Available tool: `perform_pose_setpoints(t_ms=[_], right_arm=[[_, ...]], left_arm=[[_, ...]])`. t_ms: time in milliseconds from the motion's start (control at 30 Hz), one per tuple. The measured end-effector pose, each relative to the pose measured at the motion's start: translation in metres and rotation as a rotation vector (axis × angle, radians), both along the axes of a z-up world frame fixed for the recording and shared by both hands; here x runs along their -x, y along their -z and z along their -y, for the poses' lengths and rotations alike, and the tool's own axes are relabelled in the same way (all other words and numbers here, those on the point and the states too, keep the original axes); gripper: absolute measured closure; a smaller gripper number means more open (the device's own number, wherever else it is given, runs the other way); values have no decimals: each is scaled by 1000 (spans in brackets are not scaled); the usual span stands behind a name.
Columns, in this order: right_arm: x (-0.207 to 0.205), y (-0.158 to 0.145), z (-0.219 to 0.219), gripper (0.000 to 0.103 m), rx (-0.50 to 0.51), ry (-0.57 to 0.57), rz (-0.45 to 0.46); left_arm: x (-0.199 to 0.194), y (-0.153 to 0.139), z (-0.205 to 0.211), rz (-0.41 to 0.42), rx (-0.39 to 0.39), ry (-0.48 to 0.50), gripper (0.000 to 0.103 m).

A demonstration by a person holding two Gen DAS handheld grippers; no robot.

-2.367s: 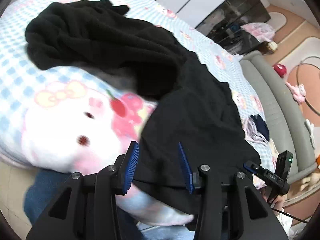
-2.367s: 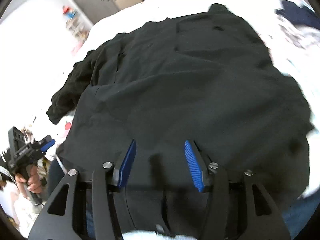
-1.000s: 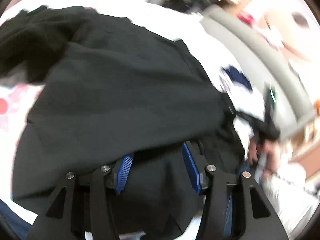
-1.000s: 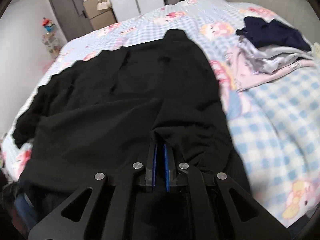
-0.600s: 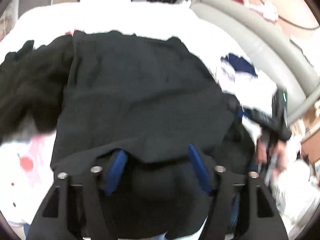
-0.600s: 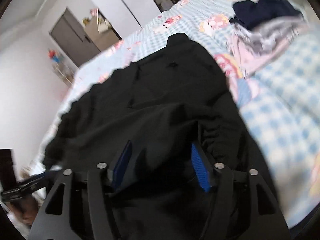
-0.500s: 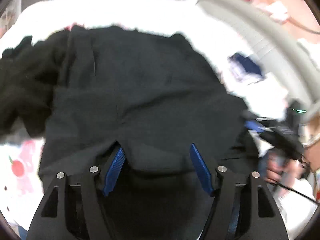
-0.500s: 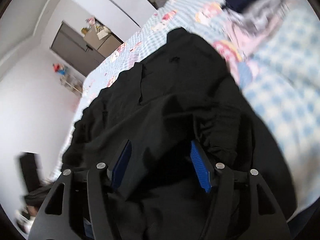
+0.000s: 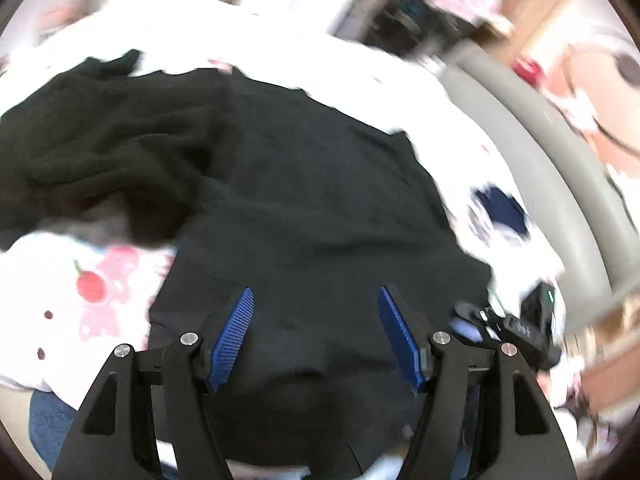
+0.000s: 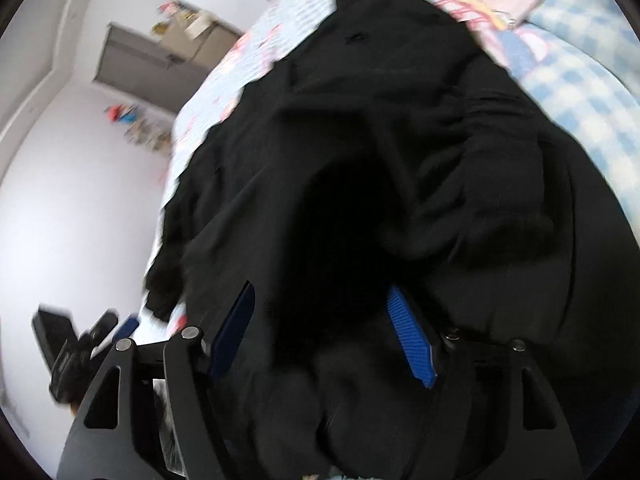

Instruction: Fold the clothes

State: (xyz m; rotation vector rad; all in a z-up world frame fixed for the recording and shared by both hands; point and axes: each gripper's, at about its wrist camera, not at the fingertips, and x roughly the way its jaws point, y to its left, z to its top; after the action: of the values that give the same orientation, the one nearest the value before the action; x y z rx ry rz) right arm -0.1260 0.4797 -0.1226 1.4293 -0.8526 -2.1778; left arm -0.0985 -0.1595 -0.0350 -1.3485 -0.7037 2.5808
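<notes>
A black garment (image 9: 320,184) lies spread on the bed, its near edge hanging toward me. My left gripper (image 9: 316,294) hovers open just above that near edge, its blue pads clear of the cloth. In the right wrist view the same black garment (image 10: 360,120) bunches into folds at its right side. My right gripper (image 10: 322,286) has its jaws opening; loose black cloth lies between the fingers and the pads do not press on it. Each gripper shows in the other's view: the right one (image 9: 516,324) and the left one (image 10: 76,344).
A second black garment (image 9: 100,152) lies crumpled at the left on the checked cartoon-print bedsheet (image 9: 60,280). A small pile of navy and pale clothes (image 9: 500,208) sits at the right by the grey padded bed edge (image 9: 540,148). A grey door (image 10: 152,68) stands beyond the bed.
My right gripper, shut on the garment's near edge a second ago, has let it go, spread wide and rolled. My left gripper opened wider and lifted off the cloth.
</notes>
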Motion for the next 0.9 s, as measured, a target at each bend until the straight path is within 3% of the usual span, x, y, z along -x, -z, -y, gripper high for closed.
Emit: perform_pose_setpoints(t_ms=[33,67,100,133,167,233,300,433,533,567,600,667,700,767,800,833,900], right_arm=[[7,2,-1,36,-15,26,-14],[15,4,-1,46,-31,52,-29],[22,-2,3,70,-88,37,-58],[29,-9,8,82,-148,21,-88],[36,-16,12,86,-208,5,-118],[32,-49,18,92,-252,0,-268],[21,-75,21,93,-264,-11,-399],[16,-34,9,91,-368,17,-235],[14,-9,-13,87,-240,39,-124],[13,-1,-21,82,-196,47,-87],[13,7,-28,68,-152,54,-50],[18,3,-34,51,-113,116,-79],[24,2,-34,48,-103,138,-82],[35,1,-31,53,-107,178,-86],[41,-1,-26,66,-170,197,-84],[46,-3,-19,70,-244,194,-84],[45,-8,-8,74,-334,163,-117]], left_arm=[[6,17,1,56,-4,8,41],[6,31,-1,91,17,25,43],[2,43,-7,116,52,46,47],[-2,55,-12,140,87,66,54],[-5,67,-18,164,122,87,54],[-13,92,-28,213,192,129,54],[-17,97,-36,213,245,160,53],[-6,91,-30,234,182,141,52],[11,71,-34,151,104,139,52],[17,65,-35,123,78,139,52],[22,58,-36,95,51,138,52],[38,56,-51,41,12,154,52],[44,61,-61,38,8,171,52],[52,82,-81,83,44,210,49],[53,97,-91,134,90,227,49],[53,112,-100,185,136,244,49],[45,118,-101,182,149,242,49]])
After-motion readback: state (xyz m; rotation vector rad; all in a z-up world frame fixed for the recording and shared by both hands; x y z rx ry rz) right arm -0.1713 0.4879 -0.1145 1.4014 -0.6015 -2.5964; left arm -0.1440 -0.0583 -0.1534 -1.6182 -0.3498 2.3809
